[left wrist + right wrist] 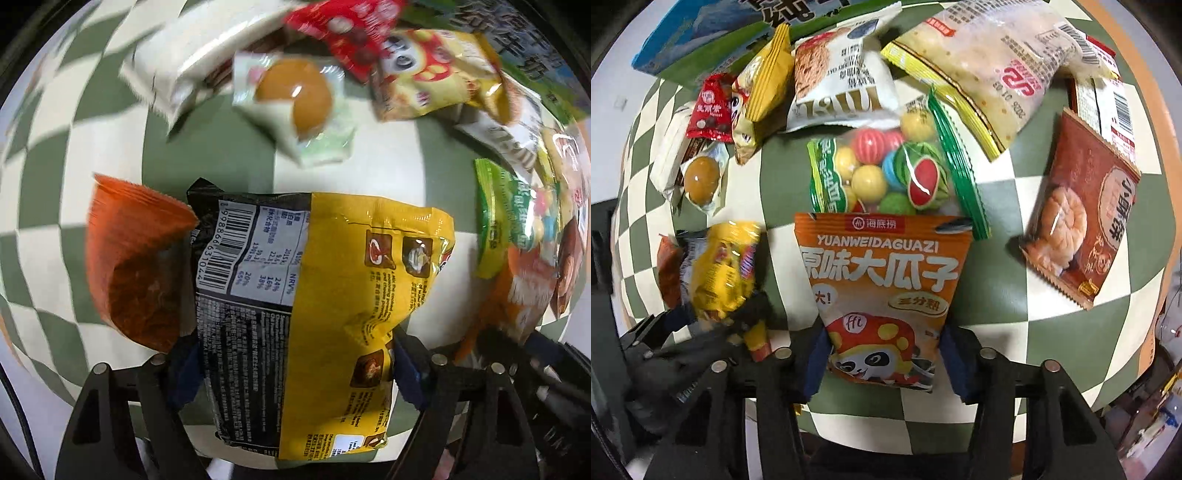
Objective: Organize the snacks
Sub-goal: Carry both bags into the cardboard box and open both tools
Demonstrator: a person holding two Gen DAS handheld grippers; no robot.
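In the left wrist view, the left gripper (295, 363) has its fingers (184, 373) clamped on a crinkled yellow-and-black foil packet (314, 295) with a barcode and nutrition panel, filling the frame's centre above the green-and-cream checked surface (207, 147). A ridged orange-red pouch (133, 266) lies just left of it.

In the right wrist view, the right gripper (882, 363) pinches the lower edge of an orange sunflower-seed bag (886, 291) printed with a cartoon panda, in the lower centre. Its top overlaps a clear green-edged bag of coloured gumballs (894, 170).
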